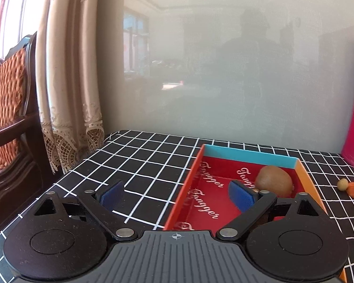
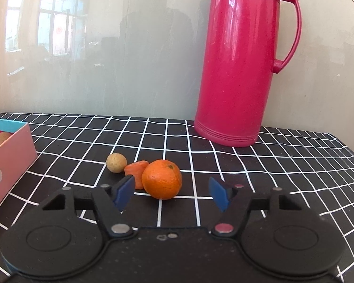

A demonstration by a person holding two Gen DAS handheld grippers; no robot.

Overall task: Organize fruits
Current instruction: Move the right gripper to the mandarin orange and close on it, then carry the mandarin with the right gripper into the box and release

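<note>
Left wrist view: the left gripper [image 1: 177, 194] hangs with its jaws spread wide and nothing between them, over the near left wall of the box [image 1: 247, 152]. The box sits on the checked cloth [image 1: 139, 160] toward the desk's back edge, and one kiwi [image 1: 275, 181] lies in its far right corner, just beyond the right blue pad [image 1: 242, 195]. At the right edge of this view a few small fruits show on the cloth outside the box, well apart from the kiwi.

Right wrist view: the right gripper [image 2: 170, 193] is aimed at the orange [image 2: 162, 179], which rests on the cloth near the desk's middle. Its jaws stand apart on either side of the fruit, with clear gaps, so nothing is gripped yet. Touching the orange on its left is a carrot piece [image 2: 135, 170], and just beyond that a small tan fruit [image 2: 116, 162]. A red flask [image 2: 243, 66] stands at the back edge; the box corner shows at far left.

The orange looks light, firm and round, with a slightly waxy peel, so it may roll or squirt out. A hold across its widest middle, squeezed gently, seems best, keeping the left pad clear of the carrot piece.
</note>
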